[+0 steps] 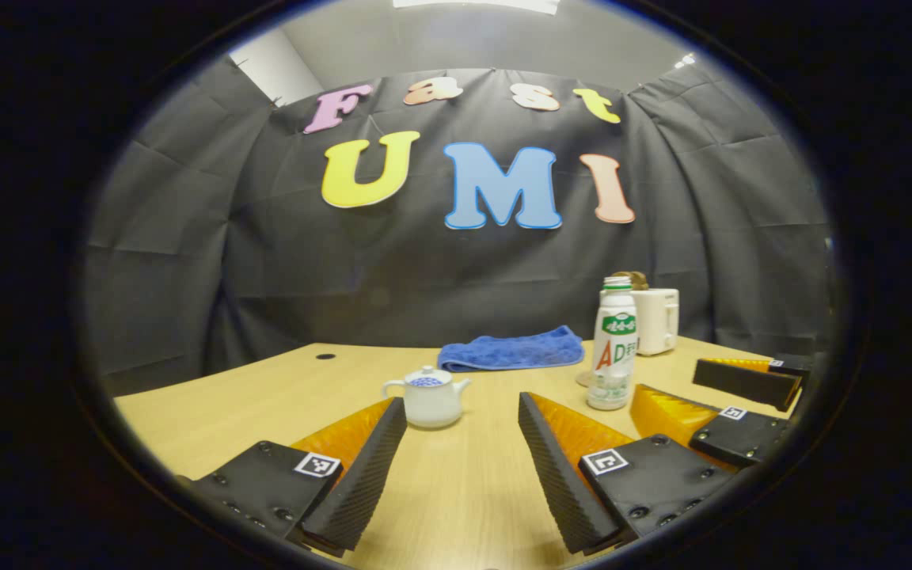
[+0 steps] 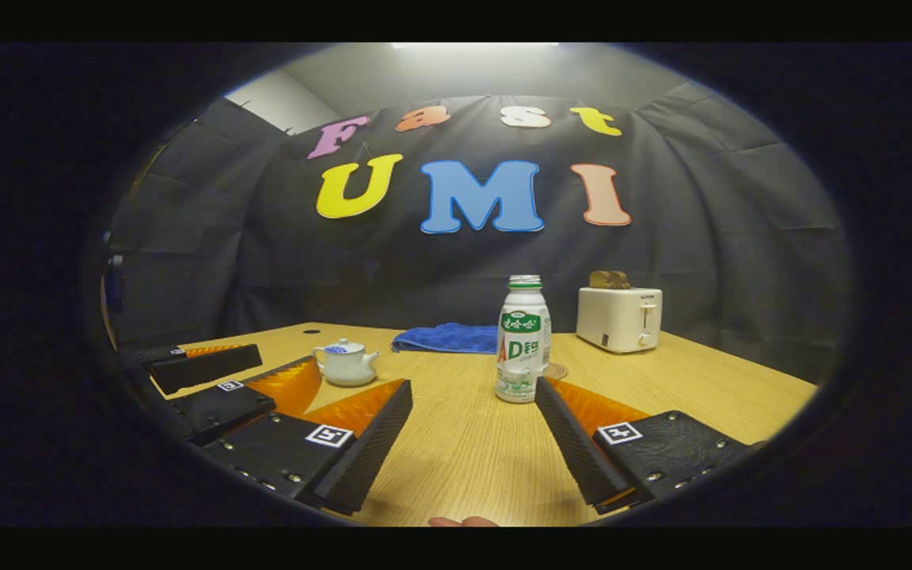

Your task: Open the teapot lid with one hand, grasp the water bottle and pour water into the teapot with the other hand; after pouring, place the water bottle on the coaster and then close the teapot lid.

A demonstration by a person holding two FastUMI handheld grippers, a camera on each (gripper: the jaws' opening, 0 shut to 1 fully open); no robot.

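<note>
In the left gripper view, you are holding the left gripper low over the wooden table, its two fingers spread wide at the bottom of the frame and gripping nothing. The white teapot is sitting just below the centre of the frame, in the gap between those fingers and a little beyond their tips, with its lid on. Behind it, a folded blue cloth is lying toward the back of the table. To the right of centre, the water bottle is standing upright, apart from the teapot, and a white toaster is standing behind it at the table's far edge. At the right edge of the frame, your right gripper is showing with its fingers apart, near the bottle but not touching it.

In the right gripper view, your left gripper is lying at the left side of the frame, fingers apart, with the teapot just to its right. The blue cloth is lying behind, near the centre. You are keeping the right gripper released, fingers wide at the bottom of the frame. The water bottle is standing upright just right of centre, close ahead of the right-hand fingertip, not clasped. The round coaster is peeking out beside the bottle's base on its right. The toaster is standing farther right, on the table.
</note>
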